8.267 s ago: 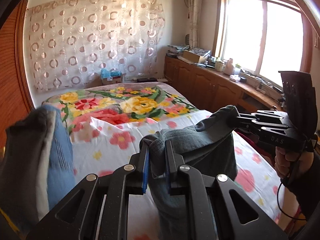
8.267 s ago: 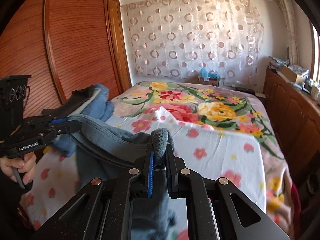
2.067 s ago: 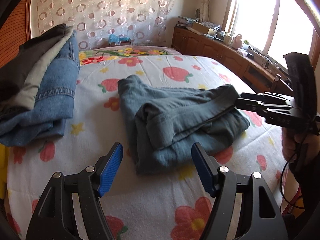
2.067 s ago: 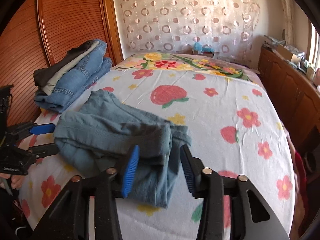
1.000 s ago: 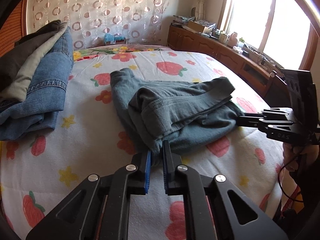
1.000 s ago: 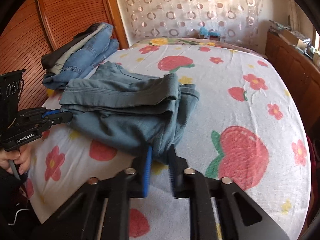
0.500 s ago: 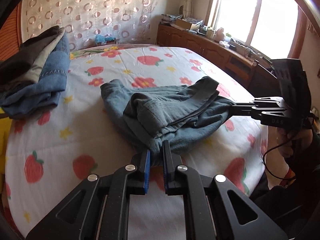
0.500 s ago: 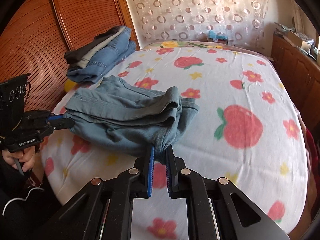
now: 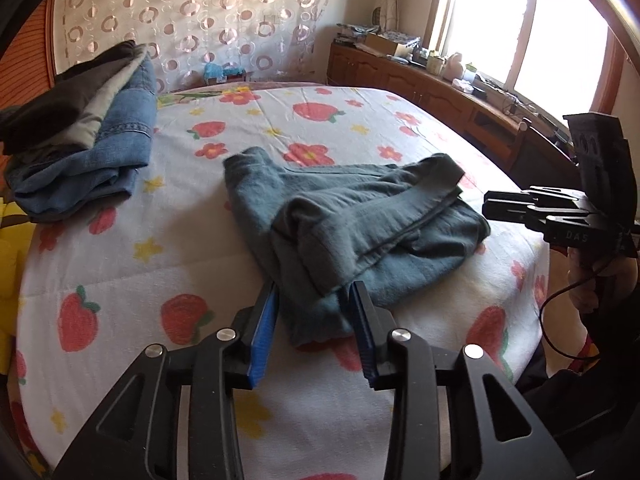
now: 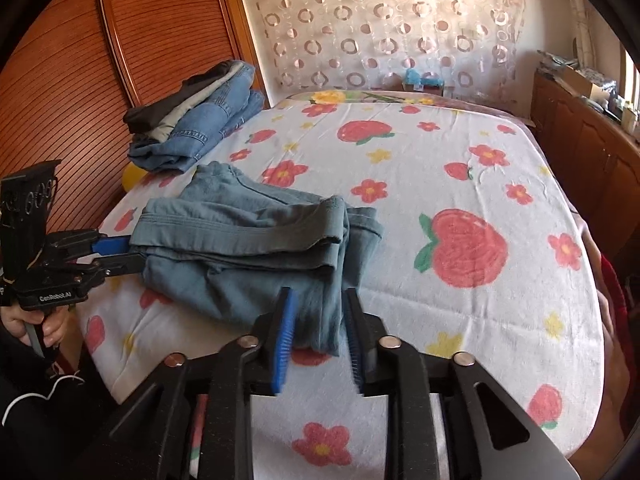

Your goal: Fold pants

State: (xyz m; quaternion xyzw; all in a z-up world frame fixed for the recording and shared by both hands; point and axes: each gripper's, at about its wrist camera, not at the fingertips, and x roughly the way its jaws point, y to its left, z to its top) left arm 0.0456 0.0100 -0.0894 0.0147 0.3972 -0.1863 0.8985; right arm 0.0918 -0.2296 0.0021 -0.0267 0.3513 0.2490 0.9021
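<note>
- Far left, against the wooden wall, a stack of folded jeans [image 9: 86, 160] sits on the bed [image 9: 120, 280], dark and pale garments on top of the blue denim.
- A bit of yellow [image 10: 134, 178] peeks out below that stack at the bed's left edge; what it is, hard to say.
- Left gripper [image 9: 314, 320] at the near left corner of the pants [image 9: 352, 224]: its jaws have just been opening, blue pads now spread, a corner of the cloth lying loose between them, not pinched.
- The pants are down on the strawberry-print sheet, near the front edge of the bed, left of its middle, folded into a rumpled grey-blue bundle with the waistband layer on top.
- Right gripper [image 10: 320, 326] at the near right corner: jaws have just been opening too, pads apart, the hanging fold of cloth between them and no squeeze on it.
- From the left wrist view, the right gripper's tips stop just beside the bundle's right edge, a hand [image 9: 592, 280] on its handle.
- Right side of the room: a low wooden cabinet [image 9: 440, 92] runs under the bright window [image 9: 520, 28].
- Far end: a curtain [image 10: 380, 28] with ring patterns.
</note>
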